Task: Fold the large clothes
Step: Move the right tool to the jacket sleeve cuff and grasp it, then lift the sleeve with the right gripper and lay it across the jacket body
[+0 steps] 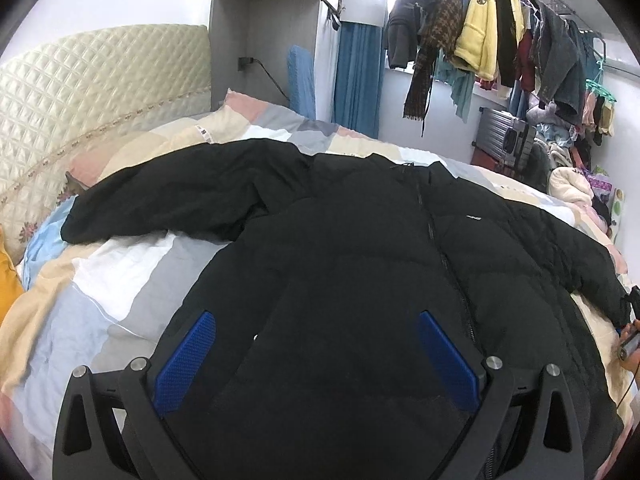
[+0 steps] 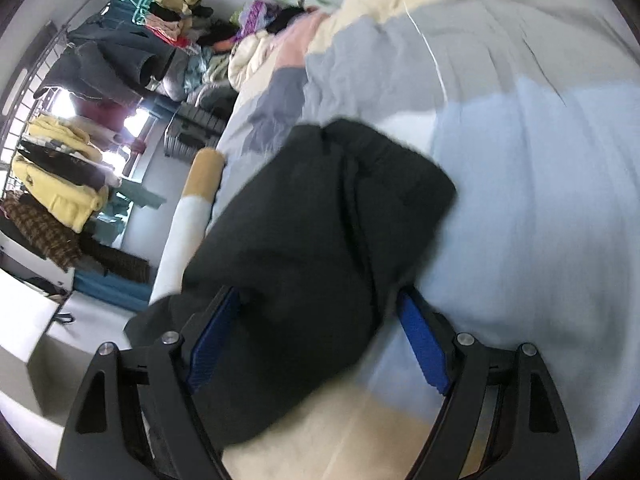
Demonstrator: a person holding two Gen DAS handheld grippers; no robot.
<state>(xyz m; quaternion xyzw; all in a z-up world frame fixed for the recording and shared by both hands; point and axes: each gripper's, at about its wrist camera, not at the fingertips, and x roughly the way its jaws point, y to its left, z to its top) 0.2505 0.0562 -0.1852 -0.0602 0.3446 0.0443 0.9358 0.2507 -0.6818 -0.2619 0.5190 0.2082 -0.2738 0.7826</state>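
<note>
Left wrist: left gripper (image 1: 316, 332) fingers wide apart over black jacket (image 1: 360, 248), gripping nothing; right gripper (image 2: 320, 312) fingers wide, straddling sleeve (image 2: 320, 208), grip unclear.

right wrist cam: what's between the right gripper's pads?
In the right wrist view, the end of the black jacket, apparently a sleeve, lies between the open right gripper's blue pads, over the patchwork bedcover. Whether the pads touch it is unclear.

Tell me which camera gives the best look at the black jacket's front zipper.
The left wrist view. It shows the black jacket spread on the bed with the zipper running down its front. The right wrist view shows only one blurred sleeve between the right gripper's fingers; no zipper is visible there.
</note>
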